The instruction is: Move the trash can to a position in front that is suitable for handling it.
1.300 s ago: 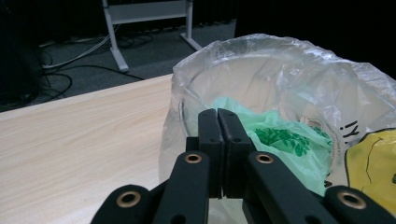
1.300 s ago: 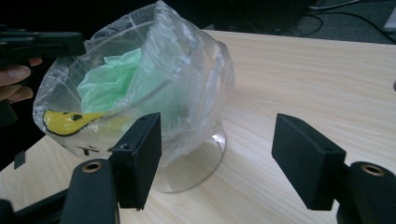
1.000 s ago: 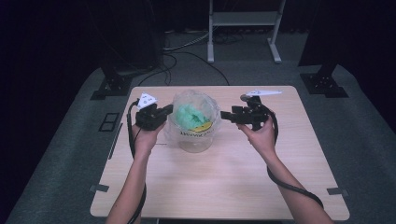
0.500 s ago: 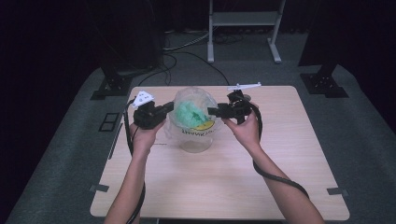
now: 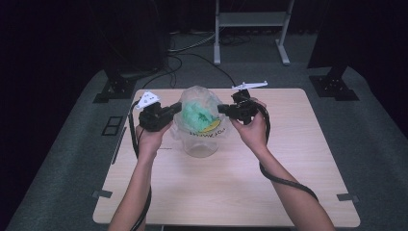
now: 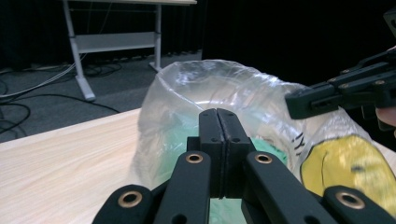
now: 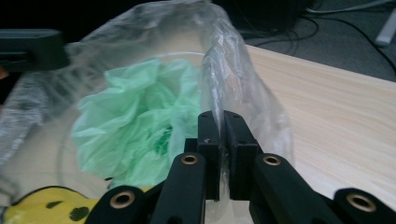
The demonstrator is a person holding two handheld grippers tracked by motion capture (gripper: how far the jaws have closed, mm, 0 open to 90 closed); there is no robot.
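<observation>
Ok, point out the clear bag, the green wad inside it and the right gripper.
clear bag (image 7: pixel 224 56), right gripper view, pinched edge of film.
green wad (image 7: pixel 135 116), right gripper view, its crumpled middle.
right gripper (image 7: pixel 219 135), right gripper view, between its fingertips.

One clear plastic bag (image 5: pixel 199 103), one green wad (image 5: pixel 195 113) inside, one container (image 5: pixel 200 144), possibly jar; two grippers.

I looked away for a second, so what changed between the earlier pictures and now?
The right gripper moved in from the right, and its jaws have just been closing; they now pinch the rim of the clear plastic bag. The left gripper stayed clamped on the opposite rim, and the crumpled green bag stayed inside.
</observation>
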